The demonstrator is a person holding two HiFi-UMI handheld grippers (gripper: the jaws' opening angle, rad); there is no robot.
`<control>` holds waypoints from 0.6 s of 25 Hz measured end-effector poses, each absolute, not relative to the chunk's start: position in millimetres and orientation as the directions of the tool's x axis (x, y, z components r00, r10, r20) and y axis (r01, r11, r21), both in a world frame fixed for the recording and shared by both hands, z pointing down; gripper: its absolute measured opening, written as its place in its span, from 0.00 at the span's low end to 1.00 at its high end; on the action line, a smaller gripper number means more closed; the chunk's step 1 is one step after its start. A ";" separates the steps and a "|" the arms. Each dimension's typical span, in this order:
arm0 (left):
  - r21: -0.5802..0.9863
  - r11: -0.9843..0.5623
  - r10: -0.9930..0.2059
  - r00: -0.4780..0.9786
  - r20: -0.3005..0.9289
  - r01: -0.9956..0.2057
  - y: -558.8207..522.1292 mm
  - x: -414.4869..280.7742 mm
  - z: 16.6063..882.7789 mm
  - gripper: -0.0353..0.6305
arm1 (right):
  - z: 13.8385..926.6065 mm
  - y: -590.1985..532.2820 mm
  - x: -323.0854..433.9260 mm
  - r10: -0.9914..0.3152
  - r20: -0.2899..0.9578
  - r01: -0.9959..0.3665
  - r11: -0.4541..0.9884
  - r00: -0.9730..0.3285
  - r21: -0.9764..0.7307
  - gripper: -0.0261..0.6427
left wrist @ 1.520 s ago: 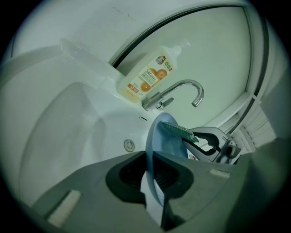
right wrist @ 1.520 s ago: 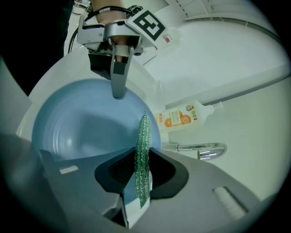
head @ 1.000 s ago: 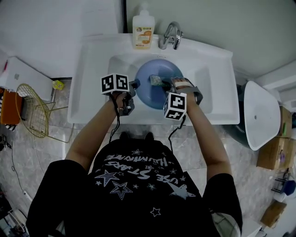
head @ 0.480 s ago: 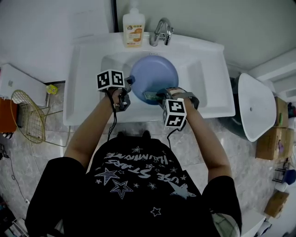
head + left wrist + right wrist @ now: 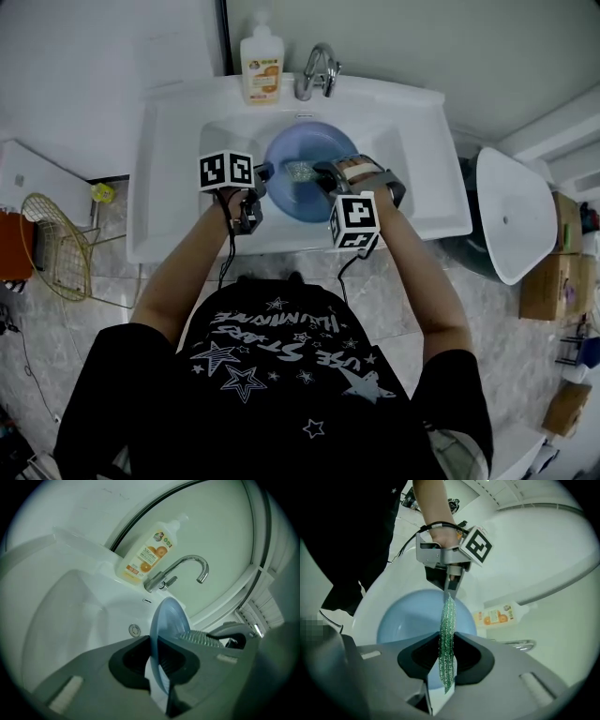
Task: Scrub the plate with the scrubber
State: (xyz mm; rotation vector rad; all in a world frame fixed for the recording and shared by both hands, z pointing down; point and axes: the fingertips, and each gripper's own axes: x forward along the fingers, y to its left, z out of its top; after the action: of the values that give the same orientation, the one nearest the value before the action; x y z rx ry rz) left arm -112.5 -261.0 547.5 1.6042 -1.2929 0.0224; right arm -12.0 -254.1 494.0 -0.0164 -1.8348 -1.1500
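My left gripper [image 5: 262, 172] is clamped on the rim of the blue plate [image 5: 324, 141] at the plate's 9 o'clock, seen from the head view. In the left gripper view, the rim stands edge-on between the two closed jaws. The plate sits inside the white sink [image 5: 169, 141], over the basin.

My right gripper [image 5: 323, 169] comes in from the plate's 3 o'clock. Its jaws are pinched tight on the green mesh scrubber [image 5: 300, 172]. The scrubber hangs as a thin strip in the right gripper view and lies against the plate's face near its middle.

A soap bottle [image 5: 262, 64] stands on the sink ledge at the plate's 11 o'clock. Its label shows oranges, but the print is too small for me to read. The chrome faucet [image 5: 314, 70] is just beside it at 12 o'clock.

My black shirt [image 5: 281, 375] carries white stars and upside-down lettering. I can make out "USE STARS" in it.
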 end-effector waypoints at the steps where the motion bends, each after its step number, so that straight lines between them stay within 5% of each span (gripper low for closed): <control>1: 0.677 0.106 -0.707 0.424 0.567 -0.729 -260.1 -111.1 547.7 0.11 | 490.2 -261.2 -15.6 -0.443 0.689 0.450 0.532 -0.574 0.717 0.21; 5: 0.695 0.095 -0.707 0.443 0.550 -0.712 -250.9 -105.2 545.2 0.11 | 477.8 -278.2 -33.1 -0.466 0.605 0.436 0.424 -0.646 0.793 0.21; 15: 0.699 0.113 -0.730 0.418 0.540 -0.707 -240.0 -108.5 533.3 0.11 | 499.0 -300.0 -34.4 -0.462 0.634 0.423 0.483 -0.621 0.767 0.20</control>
State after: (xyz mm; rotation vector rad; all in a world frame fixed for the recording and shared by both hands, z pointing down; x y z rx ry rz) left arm -108.5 -240.0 533.3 1.6000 -1.2960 -0.0277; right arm -34.4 -300.0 499.0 0.0324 -1.8492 -1.2651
